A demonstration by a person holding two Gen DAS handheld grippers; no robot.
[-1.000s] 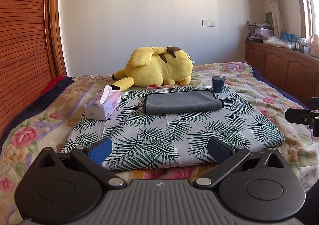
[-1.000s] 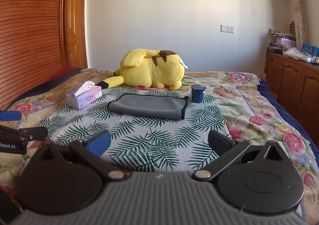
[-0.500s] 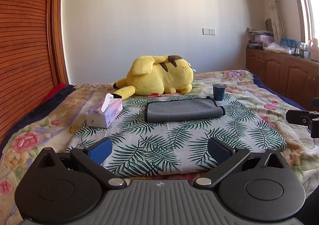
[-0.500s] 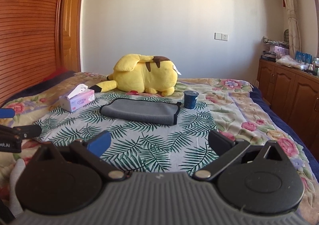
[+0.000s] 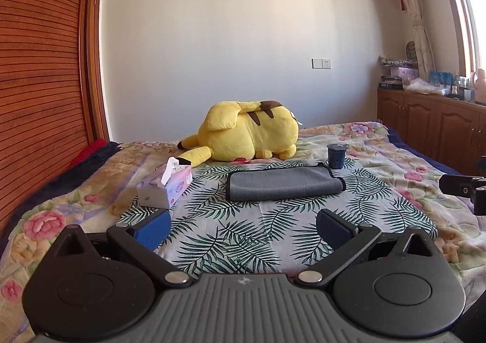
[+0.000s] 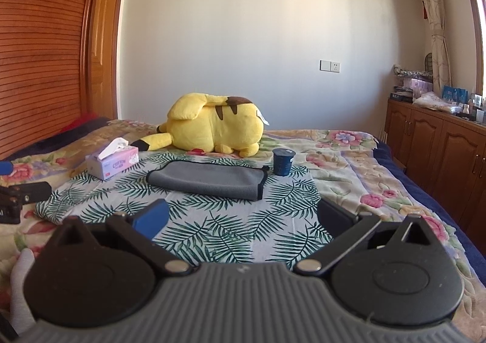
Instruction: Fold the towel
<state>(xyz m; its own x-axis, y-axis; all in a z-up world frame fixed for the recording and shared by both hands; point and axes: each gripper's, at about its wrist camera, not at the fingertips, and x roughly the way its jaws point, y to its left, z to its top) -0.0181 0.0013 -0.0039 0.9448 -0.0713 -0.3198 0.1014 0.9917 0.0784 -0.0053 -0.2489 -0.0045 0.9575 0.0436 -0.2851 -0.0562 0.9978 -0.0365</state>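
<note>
A grey towel [image 5: 284,182] with dark edging lies folded flat on a palm-leaf cloth [image 5: 249,230] on the bed; it also shows in the right wrist view [image 6: 206,179]. My left gripper [image 5: 243,226] is open and empty, held well short of the towel over the cloth's near part. My right gripper [image 6: 243,218] is open and empty, also well short of the towel. The right gripper shows at the right edge of the left wrist view [image 5: 464,188], and the left gripper at the left edge of the right wrist view [image 6: 21,194].
A yellow plush toy [image 5: 246,135] lies behind the towel. A pink tissue box [image 5: 165,186] stands left of the towel. A dark blue cup [image 5: 336,155] stands at the towel's far right corner. Wooden cabinets [image 5: 431,127] line the right wall, a wooden wardrobe [image 5: 39,84] the left.
Both views have tilted upward and drawn back a little, so the towel sits lower in frame and more wall shows. Both grippers stay open. The towel has not moved.
</note>
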